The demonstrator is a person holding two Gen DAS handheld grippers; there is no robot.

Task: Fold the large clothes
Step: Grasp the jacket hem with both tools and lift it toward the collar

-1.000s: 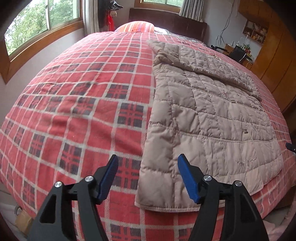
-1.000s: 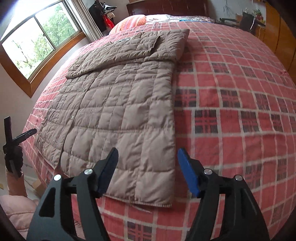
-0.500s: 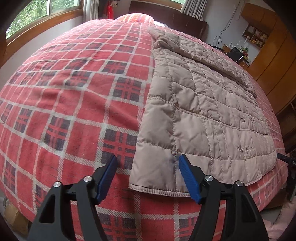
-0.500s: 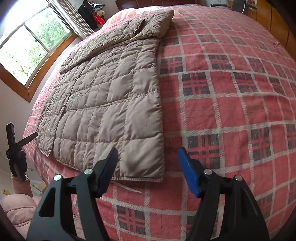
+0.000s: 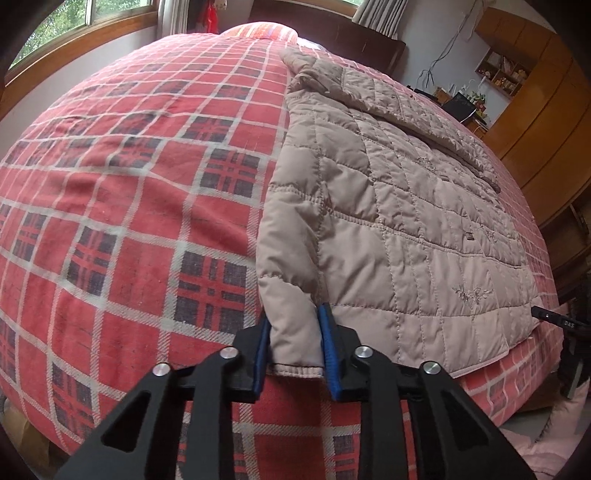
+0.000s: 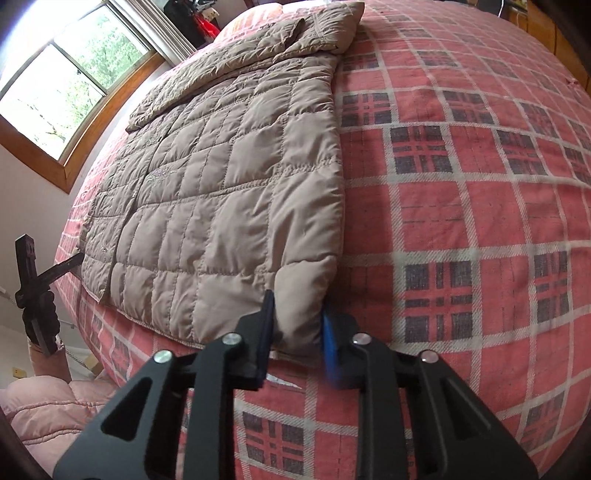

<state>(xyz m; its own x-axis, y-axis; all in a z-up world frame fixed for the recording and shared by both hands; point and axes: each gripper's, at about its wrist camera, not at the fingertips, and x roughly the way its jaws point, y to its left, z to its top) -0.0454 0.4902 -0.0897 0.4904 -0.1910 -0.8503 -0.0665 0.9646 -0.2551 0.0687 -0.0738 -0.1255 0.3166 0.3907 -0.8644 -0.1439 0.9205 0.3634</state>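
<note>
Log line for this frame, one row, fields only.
garment: quilted coat flat on plaid bed | left tongs: shut on hem corner | right tongs: shut on opposite hem corner | fold: not started

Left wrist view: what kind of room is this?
Most likely a home bedroom: a bed under a red plaid cover, a dark headboard by curtained windows, and wooden wardrobes along the wall.

bed: red plaid cover [image 5: 129,192] | window: wood-framed, daylit [image 6: 62,92] | cabinets: wooden [image 5: 546,122]

Quilted jacket [image 5: 399,221]: matt padded beige cloth. Bedspread [image 5: 129,206]: coarse woven red plaid. Wardrobe [image 5: 550,122]: glossy wood.
</note>
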